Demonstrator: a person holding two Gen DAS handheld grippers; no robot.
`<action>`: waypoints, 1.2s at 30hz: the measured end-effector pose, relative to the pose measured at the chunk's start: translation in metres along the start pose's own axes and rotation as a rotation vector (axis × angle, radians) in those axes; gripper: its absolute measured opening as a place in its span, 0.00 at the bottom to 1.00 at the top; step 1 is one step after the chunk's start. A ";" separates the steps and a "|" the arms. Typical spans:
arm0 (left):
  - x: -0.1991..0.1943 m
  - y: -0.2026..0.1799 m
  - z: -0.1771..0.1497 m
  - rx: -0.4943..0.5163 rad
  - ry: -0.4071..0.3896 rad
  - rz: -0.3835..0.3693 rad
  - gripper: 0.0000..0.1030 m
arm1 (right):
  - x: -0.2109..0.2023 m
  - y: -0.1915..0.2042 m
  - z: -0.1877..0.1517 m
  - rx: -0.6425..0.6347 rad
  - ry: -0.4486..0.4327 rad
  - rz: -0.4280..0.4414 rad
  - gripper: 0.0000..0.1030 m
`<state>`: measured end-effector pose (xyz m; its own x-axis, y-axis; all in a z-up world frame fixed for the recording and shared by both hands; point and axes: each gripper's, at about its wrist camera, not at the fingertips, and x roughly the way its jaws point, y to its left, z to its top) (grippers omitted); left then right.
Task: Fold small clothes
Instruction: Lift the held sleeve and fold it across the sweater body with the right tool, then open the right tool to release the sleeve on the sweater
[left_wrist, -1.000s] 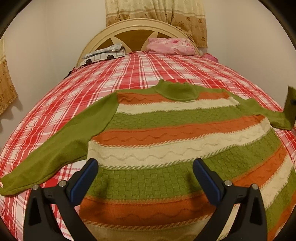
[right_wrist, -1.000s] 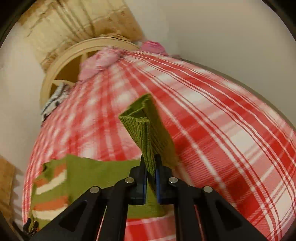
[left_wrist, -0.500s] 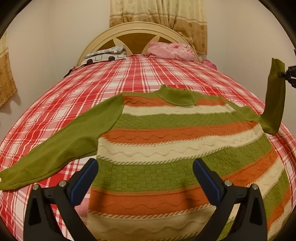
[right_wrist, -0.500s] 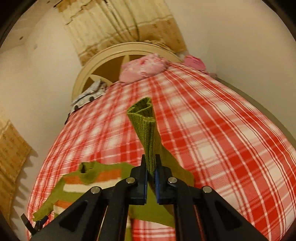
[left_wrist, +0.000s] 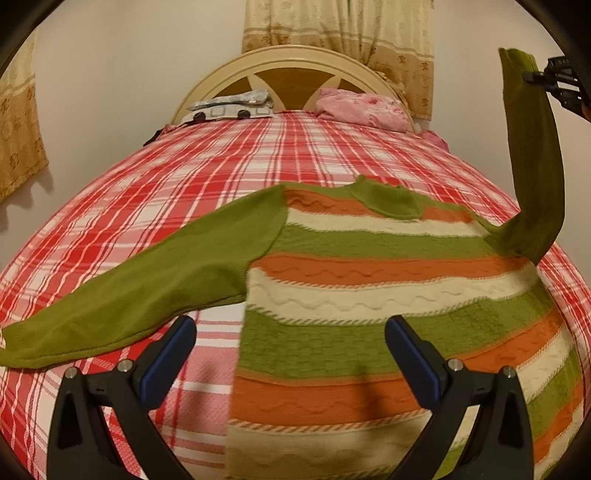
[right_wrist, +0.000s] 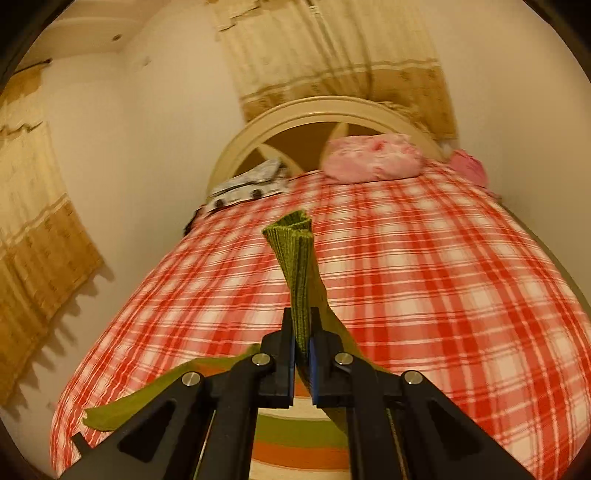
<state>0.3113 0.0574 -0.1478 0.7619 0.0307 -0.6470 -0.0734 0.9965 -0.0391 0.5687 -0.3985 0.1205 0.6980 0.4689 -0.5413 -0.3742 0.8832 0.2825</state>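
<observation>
Two grippers, right gripper (right_wrist: 302, 343) clenching sweater (left_wrist: 369, 295) cuff (right_wrist: 293, 236) aloft, left gripper (left_wrist: 291, 354) fingers spread above hem

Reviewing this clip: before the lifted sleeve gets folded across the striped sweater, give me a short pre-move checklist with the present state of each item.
1. Right claw shut on the sleeve cuff: ok, ribbed cuff pinched between the pads.
2. Lifted sleeve off the bed: ok, it hangs up from the shoulder.
3. Sweater body flat on the plaid bedspread: ok in the part that shows; bottom hem out of view.
4. Left claw free: ok, open, holding nothing, above the sweater's lower part.
5. Other sleeve laid out flat: ok.
6. Landing area on the sweater bare: ok.
</observation>
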 end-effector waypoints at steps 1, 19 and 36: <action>0.000 0.004 0.000 -0.008 0.001 -0.001 1.00 | 0.009 0.012 -0.001 -0.015 0.009 0.016 0.05; 0.001 0.055 0.002 -0.053 -0.001 0.104 1.00 | 0.170 0.157 -0.156 -0.133 0.289 0.227 0.05; 0.028 0.007 0.050 0.096 0.011 0.115 1.00 | 0.100 0.019 -0.193 -0.015 0.316 0.133 0.71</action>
<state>0.3647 0.0687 -0.1281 0.7450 0.1450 -0.6512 -0.0979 0.9893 0.1083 0.5138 -0.3359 -0.0813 0.4199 0.5529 -0.7197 -0.4598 0.8133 0.3565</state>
